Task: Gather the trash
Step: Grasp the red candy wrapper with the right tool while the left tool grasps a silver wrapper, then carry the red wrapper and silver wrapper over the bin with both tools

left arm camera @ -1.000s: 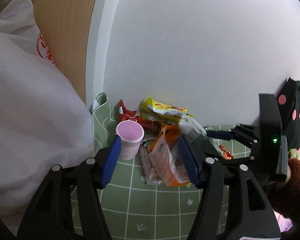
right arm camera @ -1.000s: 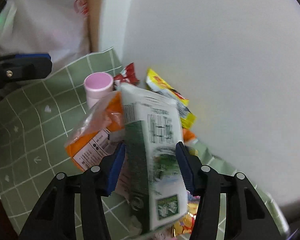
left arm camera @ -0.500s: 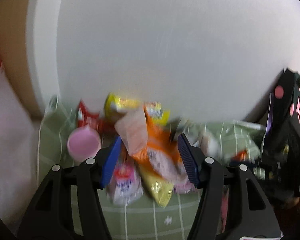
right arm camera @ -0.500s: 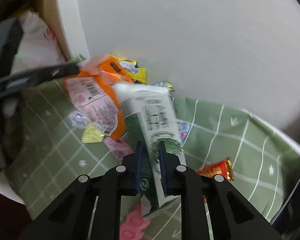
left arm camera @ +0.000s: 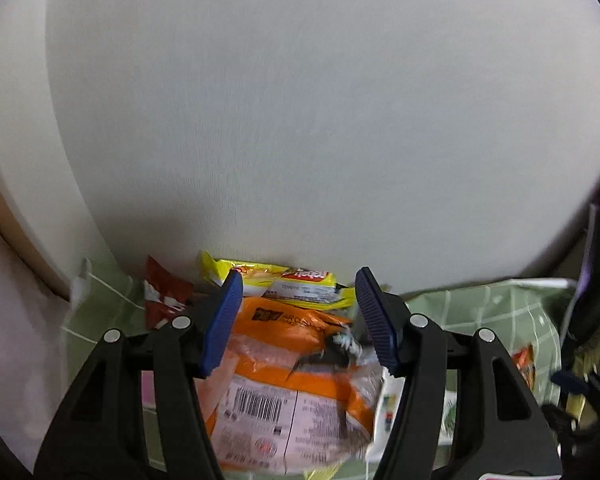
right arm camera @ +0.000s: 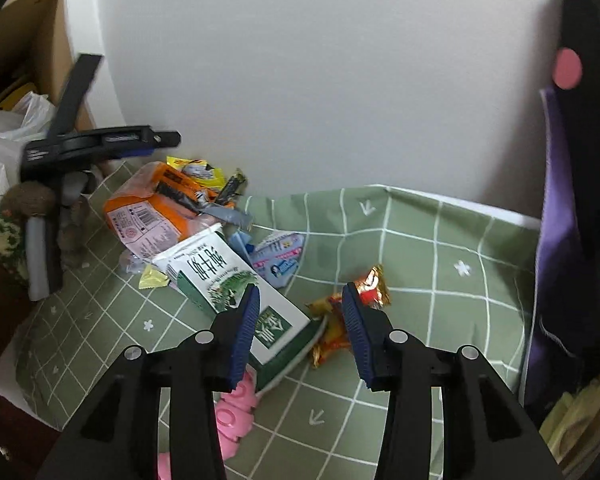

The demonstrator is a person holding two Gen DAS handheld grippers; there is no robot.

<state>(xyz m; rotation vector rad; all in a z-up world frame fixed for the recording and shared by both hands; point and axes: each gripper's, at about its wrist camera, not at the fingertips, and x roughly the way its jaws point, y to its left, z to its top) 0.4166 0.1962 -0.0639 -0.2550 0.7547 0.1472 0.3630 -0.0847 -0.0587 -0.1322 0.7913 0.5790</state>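
Note:
A pile of trash lies on the green checked cloth [right arm camera: 440,248] against the white wall. My left gripper [left arm camera: 298,316] is open right over an orange and white snack bag [left arm camera: 288,392], with a yellow packet [left arm camera: 284,282] and a red wrapper [left arm camera: 162,296] behind it. My right gripper [right arm camera: 298,324] is open and empty above the cloth. The green and white milk carton [right arm camera: 224,280] lies flat just left of it, touching the left finger. A red and gold candy wrapper [right arm camera: 364,288] lies between the fingers. The orange bag also shows in the right wrist view [right arm camera: 152,208].
A white plastic bag [right arm camera: 4,136] sits at the far left. A pink object [right arm camera: 232,408] lies under my right gripper. A black and purple bag [right arm camera: 572,200] stands at the right edge. A blue and white sachet [right arm camera: 280,256] lies beside the carton.
My right gripper has opened and let go of the milk carton, which now lies on the cloth. My left gripper has moved in closer over the orange bag.

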